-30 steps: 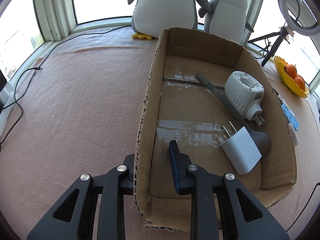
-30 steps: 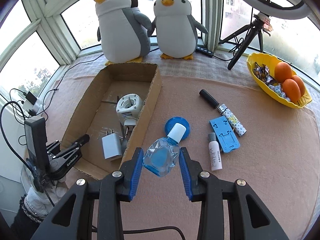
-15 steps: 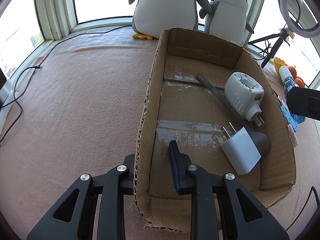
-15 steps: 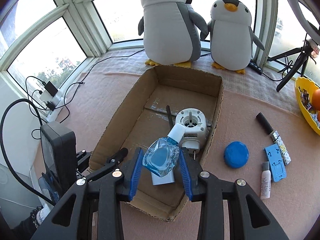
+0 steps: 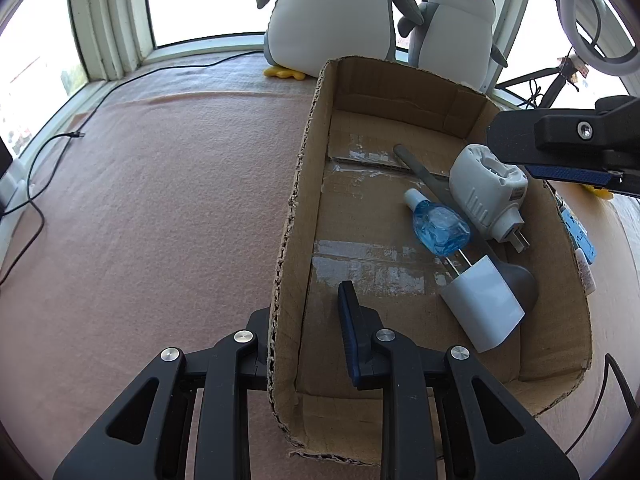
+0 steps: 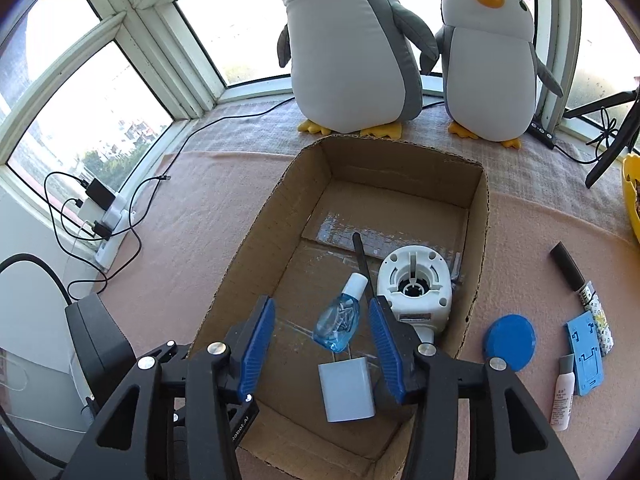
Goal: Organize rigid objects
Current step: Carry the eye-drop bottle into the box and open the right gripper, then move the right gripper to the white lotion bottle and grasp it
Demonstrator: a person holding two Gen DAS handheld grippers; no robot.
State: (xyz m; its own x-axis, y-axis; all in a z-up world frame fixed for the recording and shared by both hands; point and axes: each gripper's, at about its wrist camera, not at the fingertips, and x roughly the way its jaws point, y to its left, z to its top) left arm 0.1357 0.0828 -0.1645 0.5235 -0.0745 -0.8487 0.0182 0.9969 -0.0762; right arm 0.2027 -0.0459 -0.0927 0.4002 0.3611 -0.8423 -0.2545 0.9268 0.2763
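- The right gripper (image 6: 322, 354) hangs over the cardboard box (image 6: 256, 232) with its blue fingers (image 6: 258, 346) parting; the small blue bottle (image 6: 340, 322) shows between them but lower down, free of both pads.
- That bottle lies on its side on the box floor, white cap pointing toward the far wall, leaning against the grey handled tool (image 5: 436, 190) and touching the prongs of the white charger (image 5: 482, 306). It looks let go there so it joins the things already gathered.
- The left gripper (image 5: 308, 332) has its fingers (image 5: 350, 328) closed on the box's near left wall, one inside and one outside, probably to keep the light box from sliding while things drop in.
- Also in the box, the white round plug-in device (image 6: 414, 284) sits just right of the bottle, close to the right wall; the left half of the floor is bare.
- Outside on the table (image 6: 520, 248), to the right: a blue disc (image 6: 510, 342), a blue plastic stand (image 6: 586, 354), a small white tube (image 6: 562, 394) and a black-handled patterned stick (image 6: 580, 284), all presumably waiting their turn.
- The box's right wall stands between the raised fingers and those items, so the gripper must clear it on the way out.
- Two plush penguins (image 6: 352, 48) stand behind the box by the window, well out of the way.
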